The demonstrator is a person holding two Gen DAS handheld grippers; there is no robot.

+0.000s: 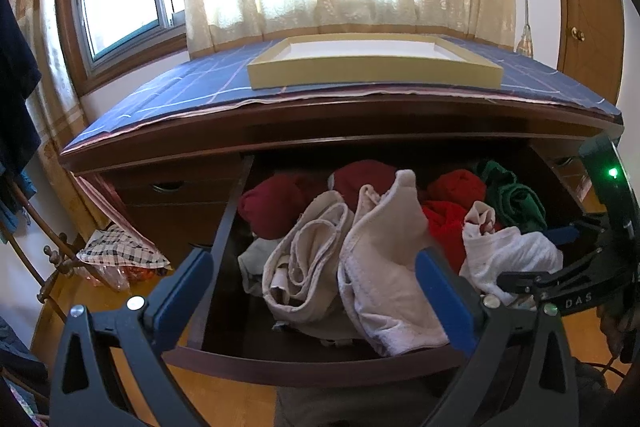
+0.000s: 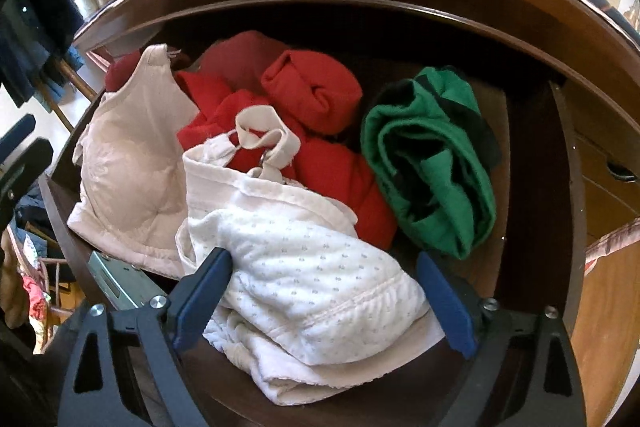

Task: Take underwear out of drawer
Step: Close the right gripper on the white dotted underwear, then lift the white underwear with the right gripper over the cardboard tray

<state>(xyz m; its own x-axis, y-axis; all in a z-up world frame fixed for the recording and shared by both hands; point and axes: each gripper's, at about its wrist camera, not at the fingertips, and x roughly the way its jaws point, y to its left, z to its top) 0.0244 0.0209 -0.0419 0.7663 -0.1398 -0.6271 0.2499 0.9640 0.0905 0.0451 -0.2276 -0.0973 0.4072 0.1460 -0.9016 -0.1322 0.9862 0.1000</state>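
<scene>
Inside the open dark wooden drawer (image 2: 532, 163), near its front edge, lies the white dotted underwear (image 2: 304, 259), not yet lifted. Straddled by the right gripper (image 2: 326, 295), apart; left gripper (image 1: 312, 287) apart, empty. Still to clamp and lift out.

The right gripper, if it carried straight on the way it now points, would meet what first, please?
Most likely the white dotted garment in the open drawer: it already lies between the open right gripper fingers, nearer than the red clothes, though exact depth is unclear.
</scene>
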